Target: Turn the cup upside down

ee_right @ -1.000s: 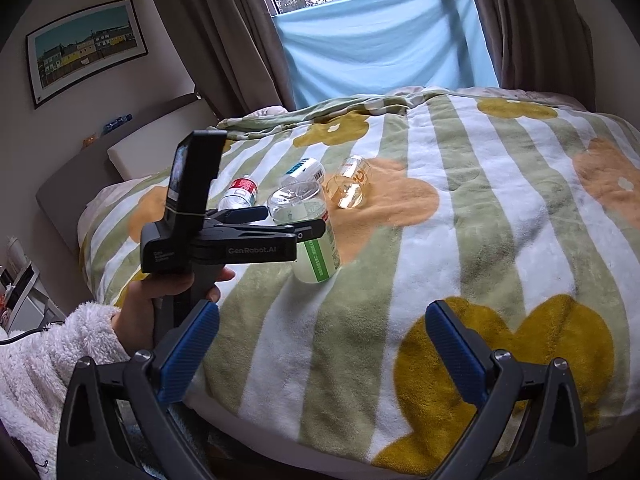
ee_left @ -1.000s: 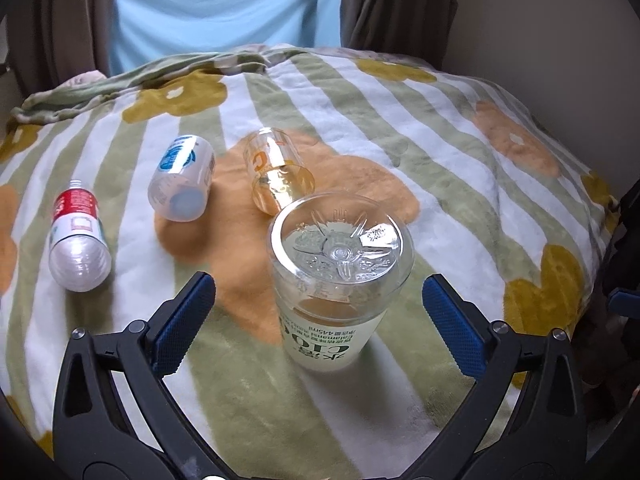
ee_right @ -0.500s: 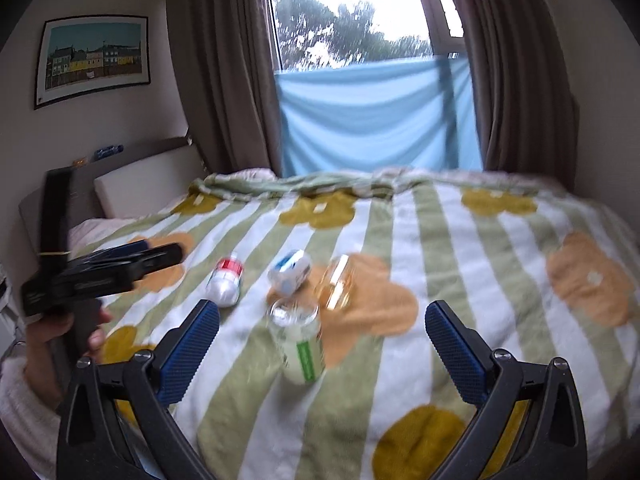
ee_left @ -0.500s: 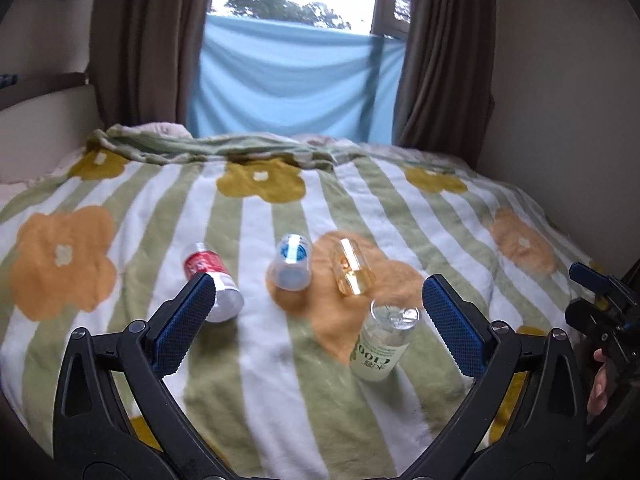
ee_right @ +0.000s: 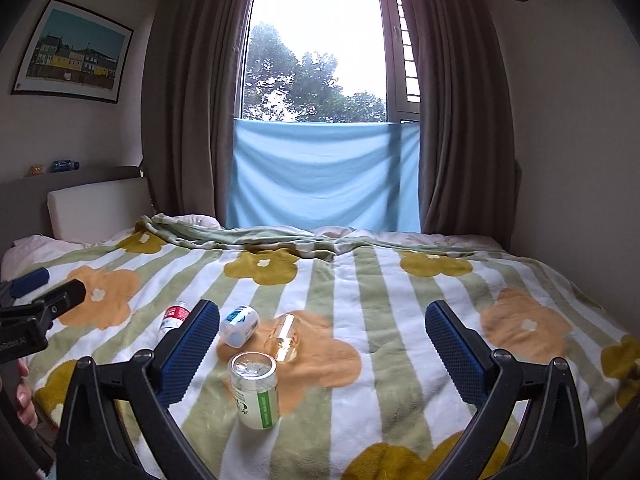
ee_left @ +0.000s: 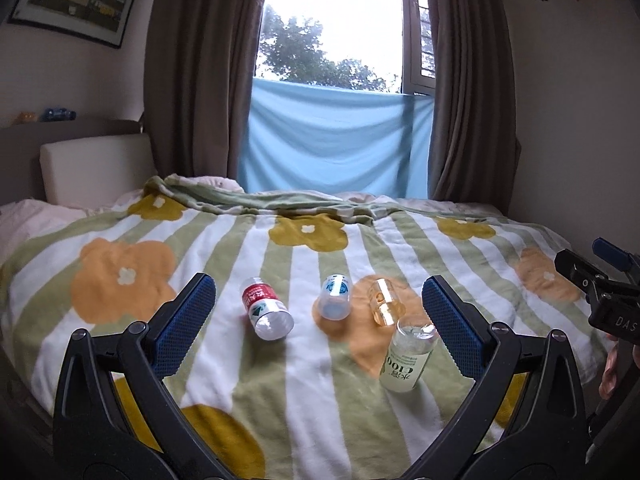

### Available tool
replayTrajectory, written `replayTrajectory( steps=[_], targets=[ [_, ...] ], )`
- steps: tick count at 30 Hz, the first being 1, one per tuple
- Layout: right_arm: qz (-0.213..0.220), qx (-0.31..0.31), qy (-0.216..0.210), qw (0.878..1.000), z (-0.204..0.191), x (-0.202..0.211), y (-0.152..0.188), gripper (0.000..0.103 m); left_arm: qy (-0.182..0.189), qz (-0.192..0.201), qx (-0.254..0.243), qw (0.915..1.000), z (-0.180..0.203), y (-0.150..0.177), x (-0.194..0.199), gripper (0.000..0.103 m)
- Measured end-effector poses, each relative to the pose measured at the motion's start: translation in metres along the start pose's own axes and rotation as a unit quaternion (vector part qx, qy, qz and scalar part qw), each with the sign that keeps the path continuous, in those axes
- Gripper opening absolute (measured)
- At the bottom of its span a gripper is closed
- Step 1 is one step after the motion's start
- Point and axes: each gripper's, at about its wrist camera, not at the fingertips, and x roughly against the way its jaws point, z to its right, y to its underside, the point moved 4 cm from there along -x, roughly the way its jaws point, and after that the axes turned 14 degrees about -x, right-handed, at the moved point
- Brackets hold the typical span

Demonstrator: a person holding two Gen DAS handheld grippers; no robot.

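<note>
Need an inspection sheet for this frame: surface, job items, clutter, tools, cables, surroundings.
Surface: bed blanket, striped with flowers, soft and uneven.
Job's things: green-label cup stands upside down, base up, leaning slightly.
Clutter: red-label cup, blue-label cup and amber cup lie on their sides in a row behind it.
Grippers: left tool and right tool both open, empty, above the near edge of the bed.
Cables: nothing seen.
Surroundings: window, brown curtains, blue cloth, framed picture, headboard.

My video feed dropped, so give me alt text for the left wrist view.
A green-labelled cup stands upside down on the flowered blanket, between the open left gripper fingers. Three other cups lie on their sides behind it.
</note>
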Motion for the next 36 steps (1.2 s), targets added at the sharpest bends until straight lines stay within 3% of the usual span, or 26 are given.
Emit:
replayTrajectory(
  steps=[16, 36],
  targets=[
    [-0.002, 0.005, 0.004, 1.000, -0.003, 0.000, 0.008, 0.103, -0.022, 0.002, -0.017, 0.9996, 0.005, 0.001, 0.003, 0.103],
    [-0.006, 0.005, 0.003, 1.000, -0.010, -0.004, 0.010, 0.103, -0.009, -0.007, -0.013, 0.9998, 0.011, 0.003, -0.004, 0.103]
  ],
)
